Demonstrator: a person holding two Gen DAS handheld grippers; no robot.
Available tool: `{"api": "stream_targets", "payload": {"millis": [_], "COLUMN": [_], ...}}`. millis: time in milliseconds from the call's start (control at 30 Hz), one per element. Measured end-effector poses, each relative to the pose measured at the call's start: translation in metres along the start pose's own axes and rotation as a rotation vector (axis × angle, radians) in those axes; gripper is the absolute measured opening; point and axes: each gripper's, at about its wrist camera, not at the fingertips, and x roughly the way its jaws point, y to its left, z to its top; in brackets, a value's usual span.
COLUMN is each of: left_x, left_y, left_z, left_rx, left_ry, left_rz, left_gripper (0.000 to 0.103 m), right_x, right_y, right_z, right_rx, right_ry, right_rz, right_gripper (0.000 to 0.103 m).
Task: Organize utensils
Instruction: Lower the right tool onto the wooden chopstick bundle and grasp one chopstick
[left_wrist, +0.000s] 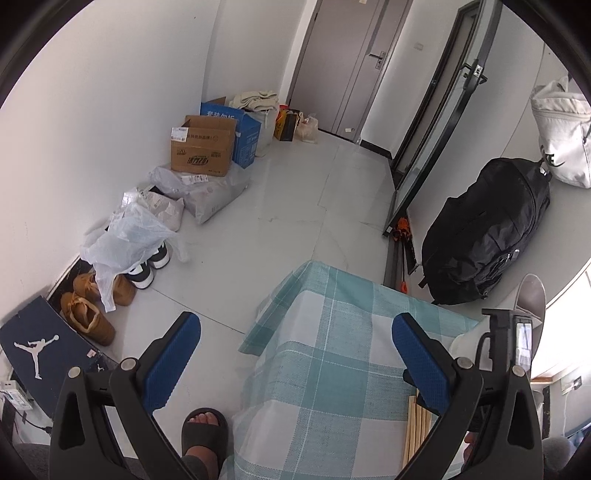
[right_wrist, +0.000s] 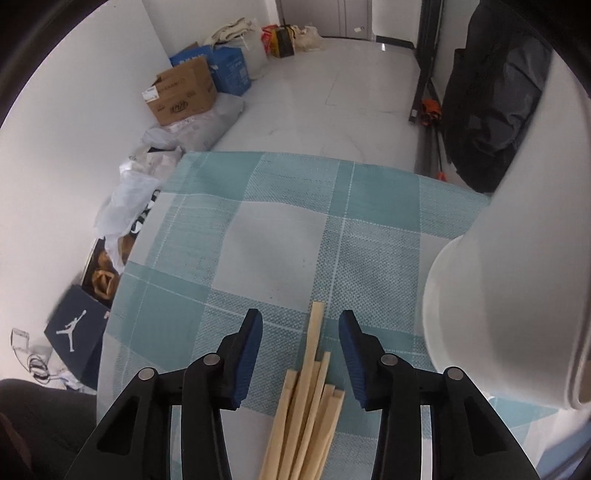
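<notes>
The checked tablecloth (right_wrist: 288, 236) covers the table, and a big white container (right_wrist: 491, 314) sits at its right edge, so a sideways swing could clip it. The right gripper (right_wrist: 301, 332) hangs spread wide over a loose pile of wooden chopsticks (right_wrist: 310, 398) lying crossed on the cloth — a pinch might grab several or scatter them. The left gripper (left_wrist: 295, 332) is spread too, holding nothing

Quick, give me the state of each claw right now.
Left claw: open, holding nothing, above the table's edge.
Right claw: open, holding nothing, over the chopsticks on the tablecloth.
</notes>
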Motion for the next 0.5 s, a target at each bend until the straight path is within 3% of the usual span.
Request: {"api": "stream_targets", "payload": {"millis": [167, 233, 367, 500], "left_x": [0.002, 0.003, 0.007, 0.012], "left_y": [0.007, 0.008, 0.009, 0.002], "left_z": [0.0, 0.0, -0.001, -0.007], "left_rx": [-0.012, -0.015, -0.013, 0.023], "left_ry": [0.014, 0.017, 0.032, 0.056], "left_rz": [-0.009, -0.007, -0.002, 0.002], "left_gripper": [0.101, 0.101, 0.101, 0.101], "right_x": [0.014, 0.013, 0.007, -0.022], "right_y": [-0.002, -0.002, 0.001, 0.0], "right_z": [0.007, 0.007, 0.011, 0.012], "right_rx": [0.009, 0.013, 0.034, 0.054], "right_ry": [0.015, 0.013, -0.022, -0.119], "right_rz": [-0.03, -0.028, 0.004, 0.063], "right_gripper": [0.021, 0.007, 0.006, 0.006]}}
